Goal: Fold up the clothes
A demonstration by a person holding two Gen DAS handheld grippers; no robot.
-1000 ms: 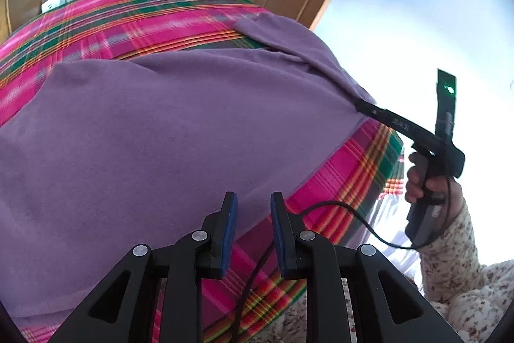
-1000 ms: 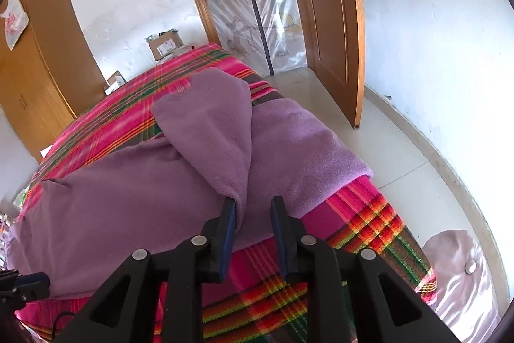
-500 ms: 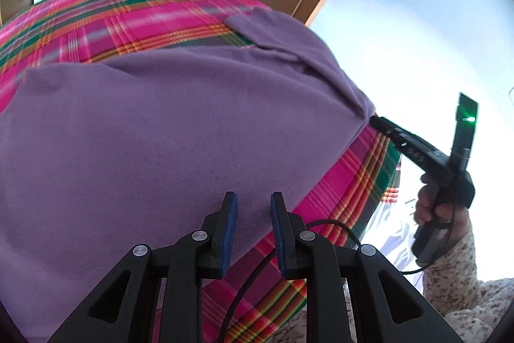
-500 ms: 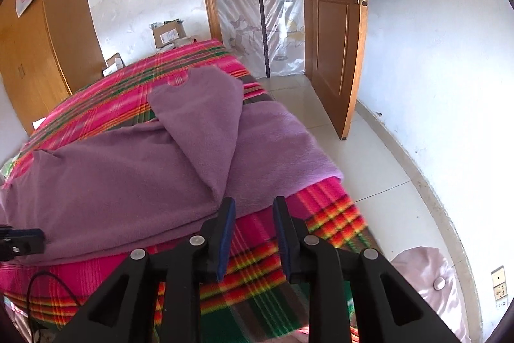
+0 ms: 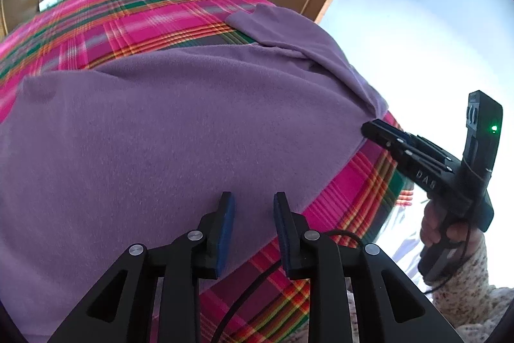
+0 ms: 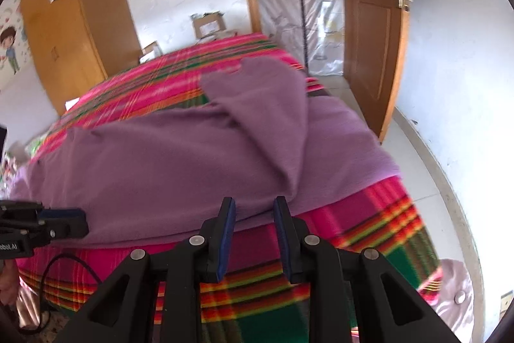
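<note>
A large purple fleece garment [image 6: 180, 156] lies spread over a bed's pink, green and orange plaid blanket [image 6: 347, 246], one sleeve folded back across its body; its left end runs out of the frame. The left black two-finger gripper [image 5: 253, 211] hovers above the garment's near hem, its blue-padded fingers a narrow gap apart, gripping nothing. The right black gripper [image 6: 253, 214] hangs likewise parted and empty at the hem. In the left view its side shows raised letters, apparently "DAS", and a green light. A hand [image 5: 446, 233] in a floral sleeve [image 5: 465, 288] holds it.
</note>
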